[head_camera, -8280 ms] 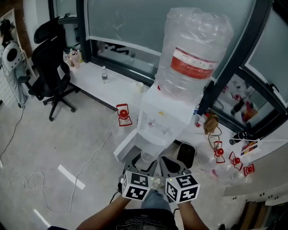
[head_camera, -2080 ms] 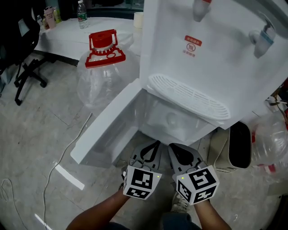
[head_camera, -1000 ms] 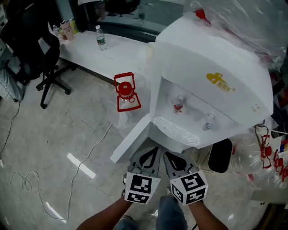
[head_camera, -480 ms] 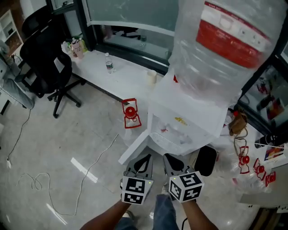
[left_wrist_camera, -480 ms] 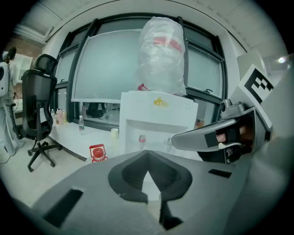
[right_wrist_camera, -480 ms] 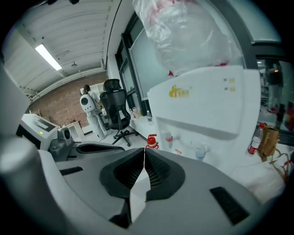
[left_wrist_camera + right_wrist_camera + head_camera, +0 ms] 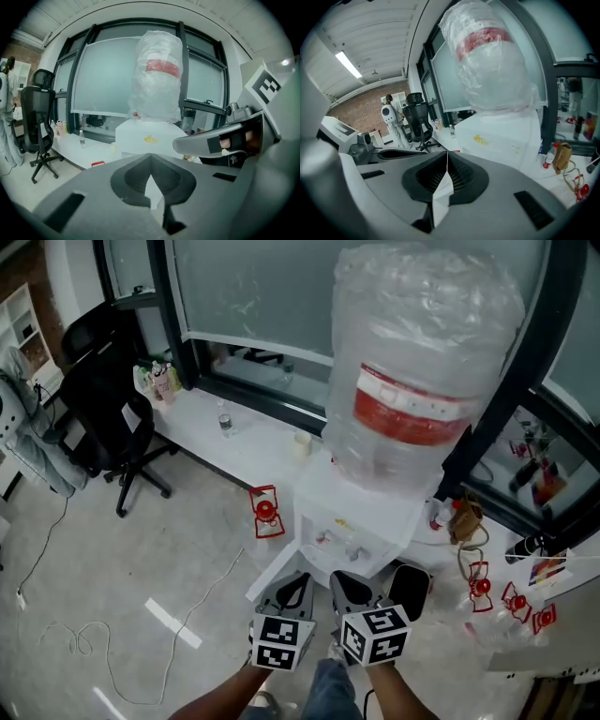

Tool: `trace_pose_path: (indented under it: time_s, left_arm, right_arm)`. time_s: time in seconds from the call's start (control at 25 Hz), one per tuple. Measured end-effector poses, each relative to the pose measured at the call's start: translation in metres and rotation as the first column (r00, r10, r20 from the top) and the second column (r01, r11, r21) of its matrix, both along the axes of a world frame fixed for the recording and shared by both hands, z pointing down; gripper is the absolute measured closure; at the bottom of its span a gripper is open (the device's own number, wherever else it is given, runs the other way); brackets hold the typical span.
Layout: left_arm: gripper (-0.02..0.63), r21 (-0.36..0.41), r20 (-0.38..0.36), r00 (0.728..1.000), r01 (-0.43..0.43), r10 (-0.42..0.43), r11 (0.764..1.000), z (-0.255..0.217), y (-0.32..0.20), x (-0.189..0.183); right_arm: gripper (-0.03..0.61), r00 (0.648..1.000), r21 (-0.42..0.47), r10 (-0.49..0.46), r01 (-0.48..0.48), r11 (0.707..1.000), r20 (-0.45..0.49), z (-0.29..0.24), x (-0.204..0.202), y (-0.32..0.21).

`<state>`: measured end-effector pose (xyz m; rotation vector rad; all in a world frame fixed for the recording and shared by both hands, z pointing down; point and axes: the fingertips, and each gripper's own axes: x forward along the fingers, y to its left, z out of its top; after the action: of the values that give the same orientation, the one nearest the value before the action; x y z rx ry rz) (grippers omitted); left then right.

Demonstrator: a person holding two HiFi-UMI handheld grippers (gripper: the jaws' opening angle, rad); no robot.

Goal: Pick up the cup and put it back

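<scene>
Both forearms reach in from the bottom of the head view, holding the two tools side by side, close together. They point forward and slightly down towards the foot of a white floor-standing water dispenser (image 7: 352, 512). The left tongs (image 7: 299, 577) have their jaws pressed together with nothing between them. The right tongs (image 7: 340, 577) are likewise closed tip to tip and empty, as the right gripper view shows. Their marker cubes face up at the camera.

The only cup that shows is a small pale cup (image 7: 301, 443). It stands upright on the long white desk (image 7: 248, 432) just left of the dispenser, well apart from both tongs.

A large clear water bottle with a red label, wrapped in plastic film (image 7: 422, 381), sits upside down on top of the dispenser. A small clear plastic bottle (image 7: 224, 420) stands further left on the desk, near a black office chair (image 7: 108, 409). A red-capped empty jug (image 7: 266, 514) rests on the glossy grey floor (image 7: 122, 559), where a thin white cable (image 7: 75, 638) lies looped. Dark-framed frosted windows (image 7: 253, 287) run behind the desk.
</scene>
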<state>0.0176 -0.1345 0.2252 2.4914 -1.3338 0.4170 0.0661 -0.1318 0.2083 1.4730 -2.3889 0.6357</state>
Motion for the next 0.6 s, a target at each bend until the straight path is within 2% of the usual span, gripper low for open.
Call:
trace_pose_path:
  time_s: [0.28,0.6]
  left_arm:
    - [0.603,0.025,-0.005,0.998,-0.062,0.062,0.998,-0.034,0.025,0.010]
    - [0.603,0.085,-0.007,0.994,-0.110,0.111,0.990,-0.060,0.040,0.012]
  right_arm:
    - [0.558,1.000,0.020,0.003,-0.003,1.000,-0.030,-0.027,0.000,0.030]
    - [0.557,0.998,0.051,0.056,-0.055,0.997,-0.023,-0.045,-0.006,0.054]
